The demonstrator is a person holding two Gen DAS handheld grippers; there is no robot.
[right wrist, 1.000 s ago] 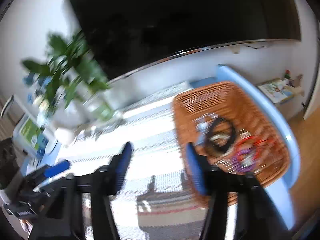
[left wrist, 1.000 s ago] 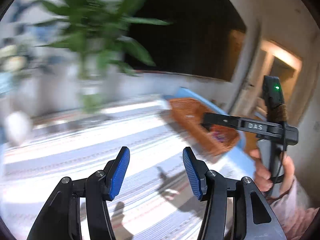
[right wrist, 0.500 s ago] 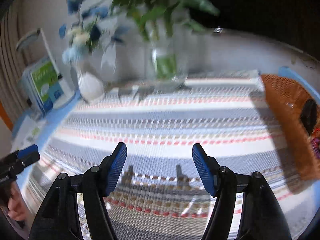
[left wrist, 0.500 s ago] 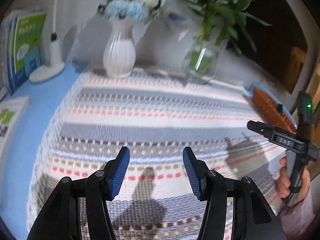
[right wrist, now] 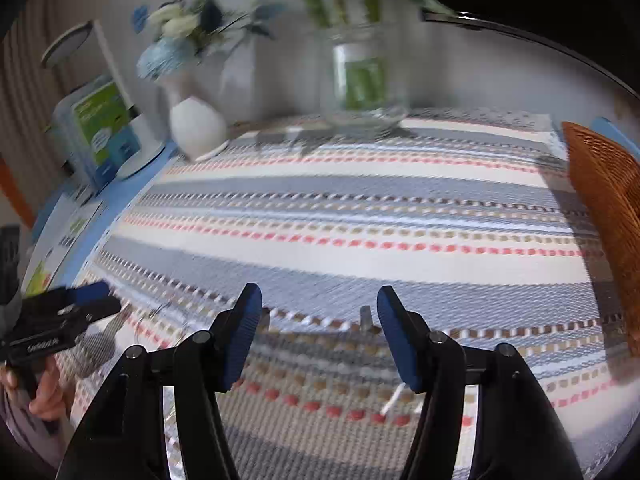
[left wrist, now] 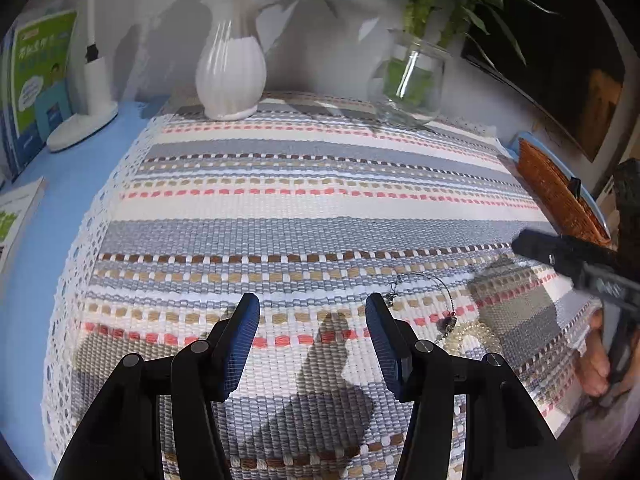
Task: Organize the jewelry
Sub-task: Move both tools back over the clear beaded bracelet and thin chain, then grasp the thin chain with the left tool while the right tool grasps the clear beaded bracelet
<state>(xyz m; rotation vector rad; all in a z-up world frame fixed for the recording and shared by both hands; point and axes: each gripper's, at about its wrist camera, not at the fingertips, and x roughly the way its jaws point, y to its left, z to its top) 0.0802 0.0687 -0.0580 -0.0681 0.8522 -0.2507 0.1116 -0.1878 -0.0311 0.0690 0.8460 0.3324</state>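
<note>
A thin silver chain bracelet (left wrist: 430, 292) and a pearl-bead bracelet (left wrist: 474, 338) lie on the striped woven mat (left wrist: 300, 208), just right of my left gripper (left wrist: 312, 344), which is open and empty above the mat. My right gripper (right wrist: 318, 336) is open and empty over the mat's near part; it also shows in the left wrist view (left wrist: 576, 260). The silver chain shows blurred in the right wrist view (right wrist: 160, 320), next to the left gripper (right wrist: 76, 308). A wicker basket (left wrist: 556, 196) stands at the mat's right edge, its contents hidden.
A white vase with blue flowers (left wrist: 231, 68) and a glass vase with green stems (left wrist: 408, 76) stand at the back of the mat. A white lamp base (left wrist: 82, 126) and books (left wrist: 36, 84) stand on the blue table at left.
Both views have swung left from the basket and dropped toward the mat. The bracelets have come into view beside my left gripper. Both grippers stay open.
</note>
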